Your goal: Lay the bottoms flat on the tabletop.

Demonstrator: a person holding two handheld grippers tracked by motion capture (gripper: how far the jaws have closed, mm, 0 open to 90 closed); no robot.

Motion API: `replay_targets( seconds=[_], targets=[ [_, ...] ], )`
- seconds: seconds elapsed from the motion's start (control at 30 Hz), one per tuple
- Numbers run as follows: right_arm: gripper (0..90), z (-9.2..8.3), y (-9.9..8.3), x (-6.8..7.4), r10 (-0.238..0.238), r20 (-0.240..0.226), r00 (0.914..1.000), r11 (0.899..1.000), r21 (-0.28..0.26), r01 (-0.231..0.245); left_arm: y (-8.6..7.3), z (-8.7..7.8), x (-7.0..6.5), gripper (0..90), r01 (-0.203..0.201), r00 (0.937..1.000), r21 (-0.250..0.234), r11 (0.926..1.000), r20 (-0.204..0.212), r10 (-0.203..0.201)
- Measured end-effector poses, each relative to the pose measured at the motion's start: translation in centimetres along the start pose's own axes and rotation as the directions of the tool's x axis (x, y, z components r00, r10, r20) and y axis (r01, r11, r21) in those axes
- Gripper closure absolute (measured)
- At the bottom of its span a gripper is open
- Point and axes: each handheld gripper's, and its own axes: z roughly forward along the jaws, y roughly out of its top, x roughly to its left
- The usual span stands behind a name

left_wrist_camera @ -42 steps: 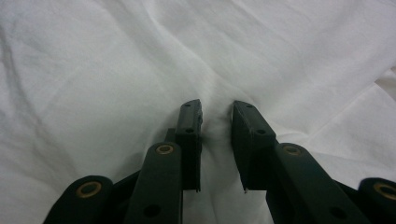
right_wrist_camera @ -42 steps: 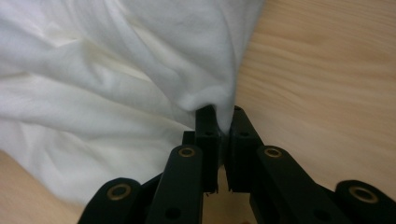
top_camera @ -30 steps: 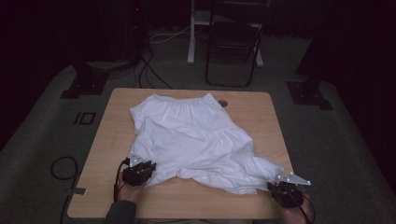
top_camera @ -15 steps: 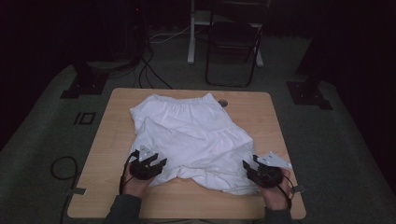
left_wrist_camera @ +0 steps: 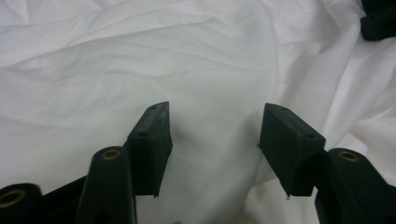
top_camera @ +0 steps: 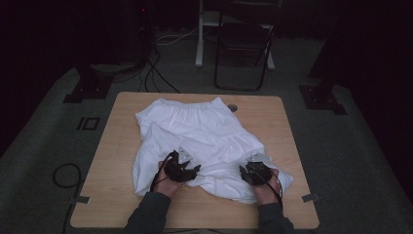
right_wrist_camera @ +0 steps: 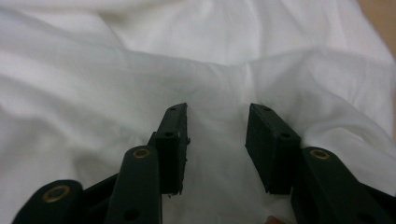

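A crumpled white garment (top_camera: 195, 131) with a gathered waistband lies spread across the wooden table (top_camera: 117, 146). My left gripper (top_camera: 189, 169) hovers over its near hem, left of centre. In the left gripper view this gripper (left_wrist_camera: 215, 112) is open; its jaws have just been opening, with only loose cloth (left_wrist_camera: 140, 60) below the gap. My right gripper (top_camera: 253, 171) sits over the near hem at the right. In the right gripper view this gripper (right_wrist_camera: 218, 109) has its jaws apart after closing a little, over a soft fold (right_wrist_camera: 224, 70), pads not pressing it.
A small round grommet (top_camera: 233, 107) sits in the tabletop beyond the garment. Bare wood runs along the table's left and right sides. Behind the table stand a dark folding chair (top_camera: 243, 48) and a white post (top_camera: 199, 34). Cables (top_camera: 63, 173) lie on the floor.
Both hands have moved inward from the garment's near corners toward each other and now sit over the hem. Both grippers' jaws stand wider than a second ago.
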Motion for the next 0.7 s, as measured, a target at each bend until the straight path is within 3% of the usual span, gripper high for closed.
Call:
replay_targets(
  seconds=[0.2,0.3,0.4,0.53,0.7],
  targets=[
    [60.0,-0.2,-2.0,-1.1,0.041,-0.022,0.9989,0.999,0.009,-0.041,0.6,1.0,-1.2,38.2,-0.051,0.9986,0.004,0.9987,0.015,0.051],
    [60.1,-0.2,-2.2,-1.2,0.043,-0.024,0.9988,0.999,-0.004,-0.043,0.7,1.6,-1.5,40.0,-0.067,0.9974,0.032,0.9972,-0.023,0.068],
    [60.0,-0.2,-2.3,-1.2,0.048,-0.028,0.9985,0.999,-0.012,-0.048,0.6,1.6,-1.0,58.7,-0.037,0.9988,0.04,0.9985,-0.032,0.038],
    [60.0,-0.2,-2.5,-1.3,0.048,-0.032,0.9983,0.999,-0.024,-0.049,0.2,0.8,-0.4,84.8,-0.028,0.9963,0.048,0.9985,-0.08,0.031],
    [60.1,-0.2,-2.5,-1.3,0.048,-0.034,0.9983,0.999,-0.024,-0.048,-0.6,-0.9,0.6,87.8,-0.01,0.9945,0.033,0.9994,-0.104,0.013]
  ],
)
